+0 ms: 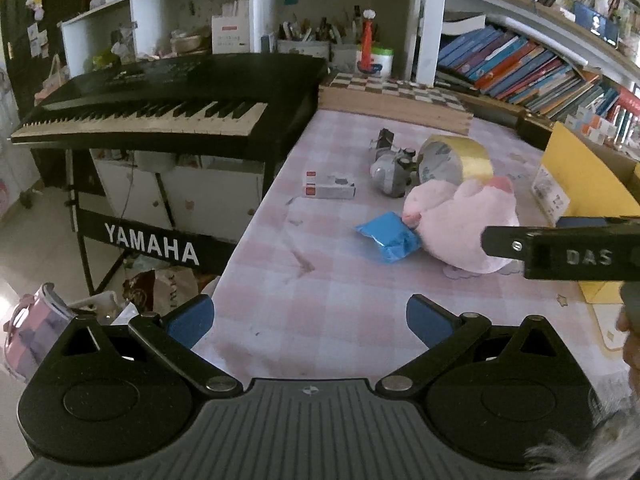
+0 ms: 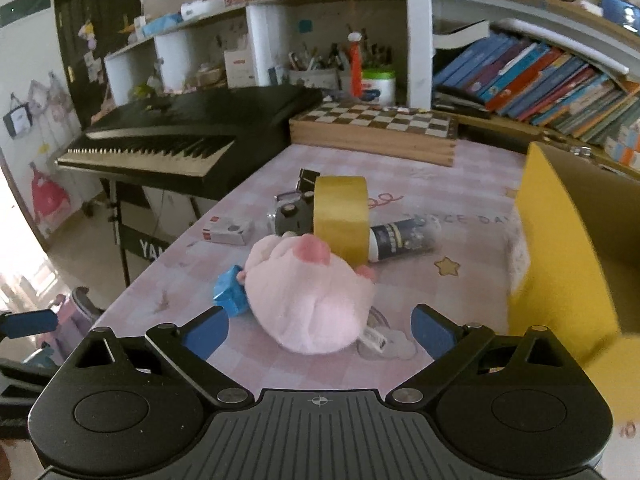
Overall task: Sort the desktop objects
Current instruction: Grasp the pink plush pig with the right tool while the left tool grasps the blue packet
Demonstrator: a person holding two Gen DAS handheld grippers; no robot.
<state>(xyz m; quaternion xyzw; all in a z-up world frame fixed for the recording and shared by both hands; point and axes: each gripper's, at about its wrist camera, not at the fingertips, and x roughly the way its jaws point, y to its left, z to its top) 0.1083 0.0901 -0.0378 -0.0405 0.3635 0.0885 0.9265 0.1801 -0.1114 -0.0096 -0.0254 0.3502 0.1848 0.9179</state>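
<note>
Both hand-held grippers stand with jaws apart and nothing between them: the left hand-held gripper (image 1: 310,320) at lower centre over bare pink tabletop (image 1: 340,292), the right hand-held gripper (image 2: 320,332) just short of the pink plush toy (image 2: 308,296) at centre frame. A blue packet (image 2: 228,292) touches the toy's left side; a gold tape roll (image 2: 342,216) stands upright behind it, and a yellow box (image 2: 560,264) fills the right edge.
</note>
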